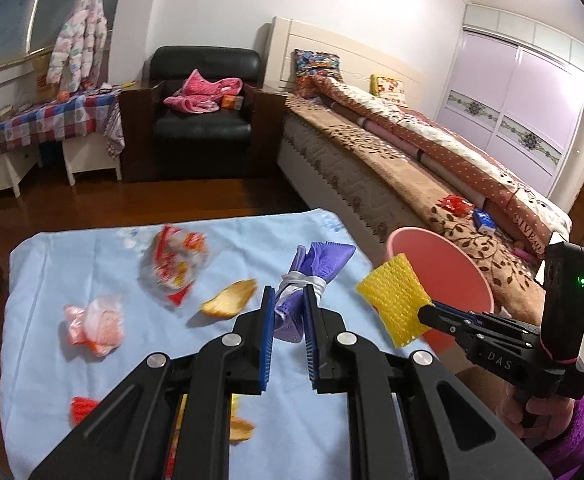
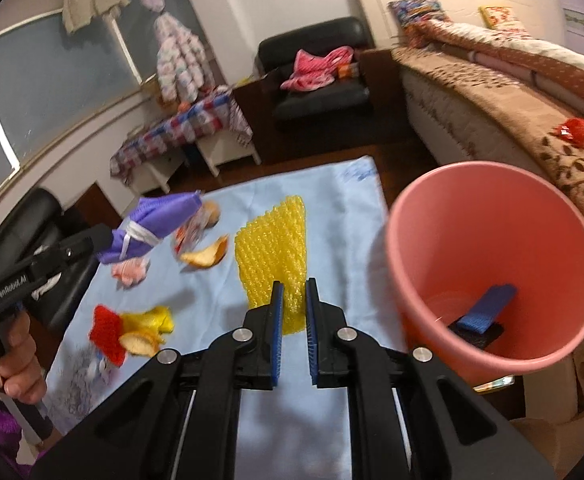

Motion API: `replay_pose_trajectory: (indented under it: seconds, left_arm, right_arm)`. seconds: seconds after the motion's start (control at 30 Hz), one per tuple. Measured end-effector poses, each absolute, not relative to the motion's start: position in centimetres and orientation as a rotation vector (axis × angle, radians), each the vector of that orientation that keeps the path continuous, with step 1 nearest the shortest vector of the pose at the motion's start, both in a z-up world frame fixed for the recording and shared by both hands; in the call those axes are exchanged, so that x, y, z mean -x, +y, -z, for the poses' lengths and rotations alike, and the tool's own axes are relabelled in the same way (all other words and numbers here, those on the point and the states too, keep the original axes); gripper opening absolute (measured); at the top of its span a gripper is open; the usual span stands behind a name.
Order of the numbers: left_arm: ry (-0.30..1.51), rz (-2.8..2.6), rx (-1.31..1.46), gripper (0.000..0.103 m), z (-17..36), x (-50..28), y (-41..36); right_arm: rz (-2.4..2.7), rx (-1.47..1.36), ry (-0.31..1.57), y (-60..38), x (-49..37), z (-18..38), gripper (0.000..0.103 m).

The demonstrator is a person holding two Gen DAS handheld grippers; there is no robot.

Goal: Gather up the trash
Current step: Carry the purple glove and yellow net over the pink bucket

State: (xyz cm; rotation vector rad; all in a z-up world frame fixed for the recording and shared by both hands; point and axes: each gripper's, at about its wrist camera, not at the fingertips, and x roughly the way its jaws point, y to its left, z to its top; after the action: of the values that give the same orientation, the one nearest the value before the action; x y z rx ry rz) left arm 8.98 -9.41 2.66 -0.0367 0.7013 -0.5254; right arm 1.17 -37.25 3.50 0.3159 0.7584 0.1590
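My left gripper [image 1: 288,300] is shut on a purple cloth bundle tied with white string [image 1: 311,276] and holds it above the light blue cloth [image 1: 72,256]; the bundle also shows in the right wrist view [image 2: 152,228]. My right gripper [image 2: 292,300] is shut on a yellow foam net [image 2: 276,248], seen in the left wrist view [image 1: 395,300] beside the pink bucket [image 1: 451,264]. The bucket [image 2: 491,240] stands right of the cloth and holds a blue and black item [image 2: 483,312].
On the cloth lie a clear red-printed wrapper [image 1: 176,260], a fruit peel [image 1: 230,298], a pink plastic bag [image 1: 96,324], a red net [image 2: 106,332] and more yellow scraps [image 2: 152,320]. A bed [image 1: 411,160], black armchair [image 1: 204,120] and checked table [image 1: 44,124] stand beyond.
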Motion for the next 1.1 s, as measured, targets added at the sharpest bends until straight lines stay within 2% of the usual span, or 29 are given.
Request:
replay_pose_trajectory:
  seconds: [0.3, 0.63, 1.1]
  left_arm:
    - [0.695, 0.632, -0.015, 0.013, -3.4, -9.1, -16.4]
    - [0.726, 0.737, -0.102, 0.013, -2.3, -9.3, -25.4]
    - [0.810, 0.743, -0.210, 0.013, 1.4, -9.5, -31.0]
  right_arm:
    - [0.009, -0.364, 0.701, -43.6, -0.1, -4.0, 0.011]
    - [0.138, -0.404, 0.709, -48.4, 1.1, -2.1, 0.011]
    - [0.206, -0.423, 0.730, -51.3, 1.6, -0.4, 0.011]
